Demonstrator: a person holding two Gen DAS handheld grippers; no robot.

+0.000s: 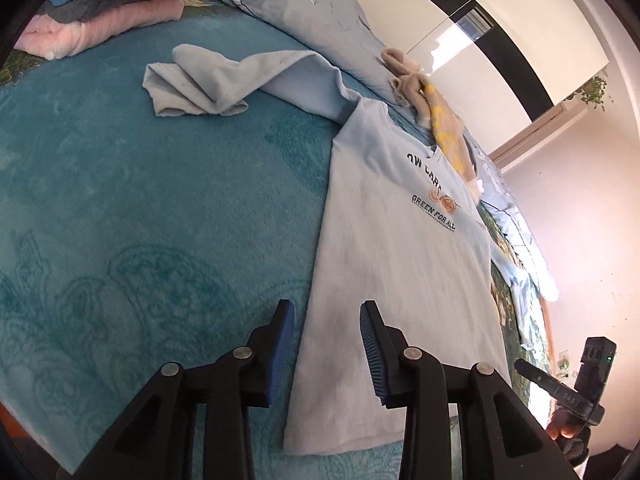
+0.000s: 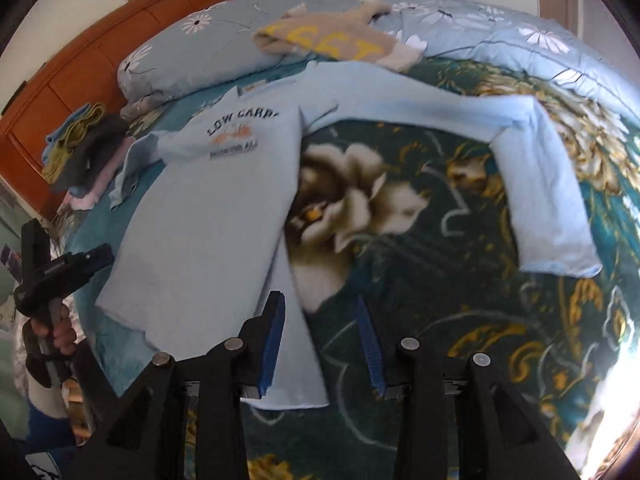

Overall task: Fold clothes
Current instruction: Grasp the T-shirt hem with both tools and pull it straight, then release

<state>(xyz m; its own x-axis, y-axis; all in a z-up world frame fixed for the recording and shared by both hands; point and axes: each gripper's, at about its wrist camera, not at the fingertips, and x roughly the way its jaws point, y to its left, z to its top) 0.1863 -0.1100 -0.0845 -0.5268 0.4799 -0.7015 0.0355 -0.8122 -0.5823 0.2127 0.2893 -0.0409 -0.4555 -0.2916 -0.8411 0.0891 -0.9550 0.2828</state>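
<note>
Pale blue long-sleeved shirt (image 2: 208, 216) lies flat, print up, on the bed (image 1: 120, 220); left tool (image 1: 326, 346) and right tool (image 2: 320, 344) both released above its near hem; uneven pinching risks a skewed fold; far sleeve already bunched.

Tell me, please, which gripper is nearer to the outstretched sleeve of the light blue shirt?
Right. The right gripper hovers open at the hem nearest the outstretched sleeve; the left gripper is at the shirt's opposite edge.
</note>
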